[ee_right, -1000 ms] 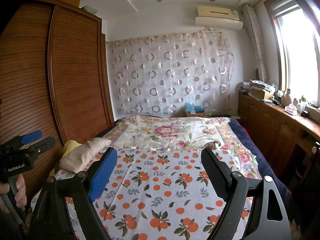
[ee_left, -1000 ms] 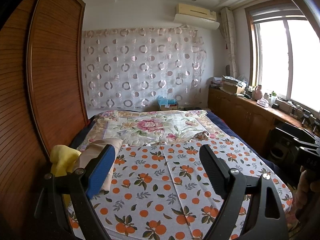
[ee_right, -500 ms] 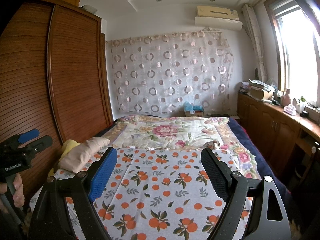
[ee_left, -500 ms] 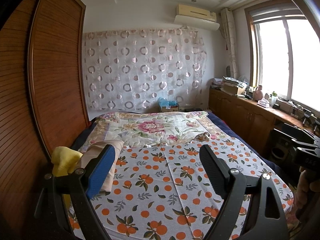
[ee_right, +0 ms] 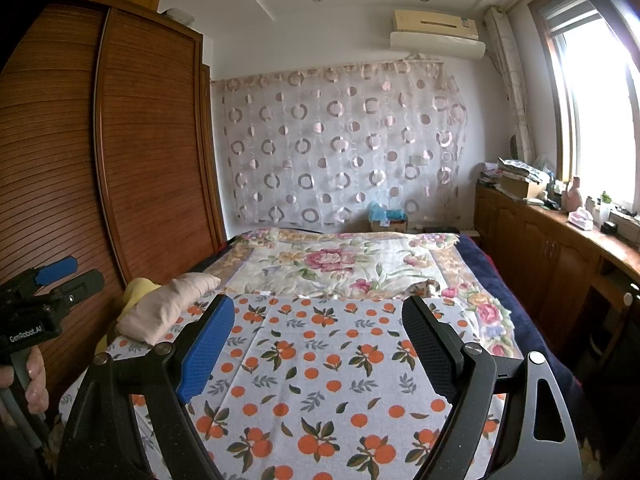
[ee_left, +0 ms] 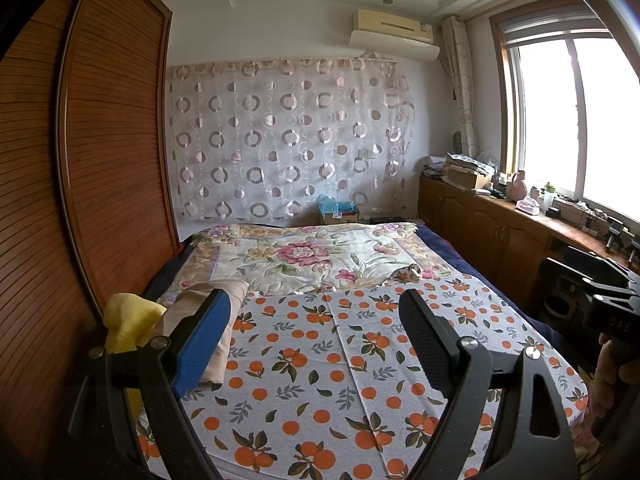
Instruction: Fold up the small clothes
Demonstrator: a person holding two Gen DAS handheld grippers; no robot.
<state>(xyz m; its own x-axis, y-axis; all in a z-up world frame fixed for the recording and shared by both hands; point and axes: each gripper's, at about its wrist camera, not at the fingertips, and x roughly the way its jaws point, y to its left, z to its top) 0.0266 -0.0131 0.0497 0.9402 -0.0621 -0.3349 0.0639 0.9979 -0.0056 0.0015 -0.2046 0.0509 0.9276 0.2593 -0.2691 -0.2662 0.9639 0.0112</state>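
A beige folded garment [ee_right: 164, 306] lies at the left edge of the bed on the orange-print sheet [ee_right: 320, 368], with a yellow garment [ee_right: 138, 286] behind it. In the left wrist view the beige garment [ee_left: 216, 292] and the yellow garment [ee_left: 128, 320] sit just behind my left finger. My left gripper [ee_left: 314, 312] is open and empty, held above the sheet [ee_left: 340, 360]. My right gripper [ee_right: 318, 316] is open and empty above the sheet. The left gripper also shows at the left edge of the right wrist view [ee_right: 60, 280].
A floral quilt [ee_right: 340, 260] covers the far half of the bed. A wooden wardrobe [ee_right: 140, 160] stands along the left. A low wooden cabinet [ee_right: 540, 248] with clutter runs under the window on the right. A patterned curtain [ee_right: 340, 148] hangs behind.
Both views have tilted up slightly; the bed sits a little lower in frame. Both grippers stay open and empty.
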